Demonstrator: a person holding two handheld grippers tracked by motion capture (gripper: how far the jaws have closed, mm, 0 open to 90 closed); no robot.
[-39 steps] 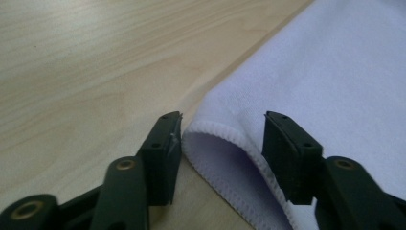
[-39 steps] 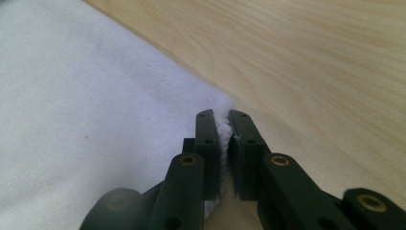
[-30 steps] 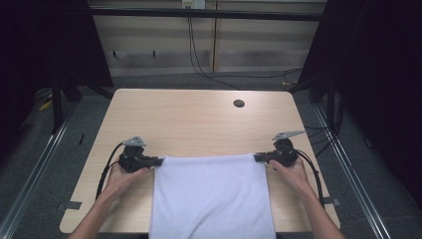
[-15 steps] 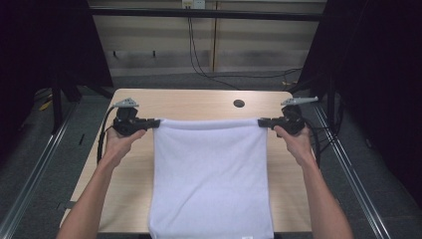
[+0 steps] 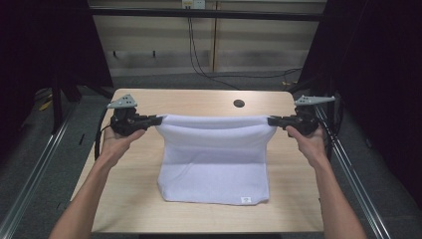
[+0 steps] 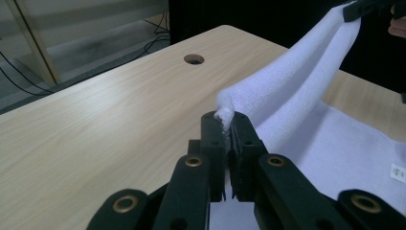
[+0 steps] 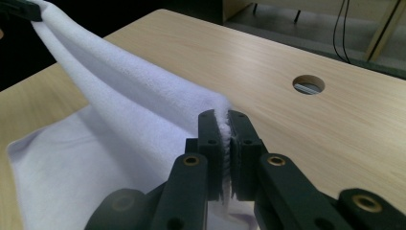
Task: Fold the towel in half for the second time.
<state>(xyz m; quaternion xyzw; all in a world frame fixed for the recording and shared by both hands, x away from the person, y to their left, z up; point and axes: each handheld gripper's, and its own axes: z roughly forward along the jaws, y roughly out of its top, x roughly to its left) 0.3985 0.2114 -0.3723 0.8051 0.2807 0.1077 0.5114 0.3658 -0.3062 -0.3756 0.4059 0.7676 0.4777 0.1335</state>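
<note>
A white towel [image 5: 214, 159] hangs stretched between my two grippers above the wooden table [image 5: 199, 102], its lower part lying on the tabletop with a small label at the near right corner. My left gripper [image 5: 158, 120] is shut on the towel's upper left corner [image 6: 224, 116], the cloth pinched between its black jaws. On the other side my right gripper [image 5: 271, 121] is shut on the upper right corner [image 7: 223, 125]. The top edge sags a little between them. In the left gripper view the towel [image 6: 306, 96] runs off to the far gripper [image 6: 356, 9] at the top right.
A round cable hole [image 5: 239, 103] lies in the table behind the towel, also seen as the hole [image 7: 308, 84] in the right gripper view. Metal rails [image 5: 35, 169] run along both sides of the table. Cables hang on the wall behind.
Both grippers have risen and moved away from the person with the towel's corners. The towel's far edge has lifted off the table, and more of the cloth now hangs.
</note>
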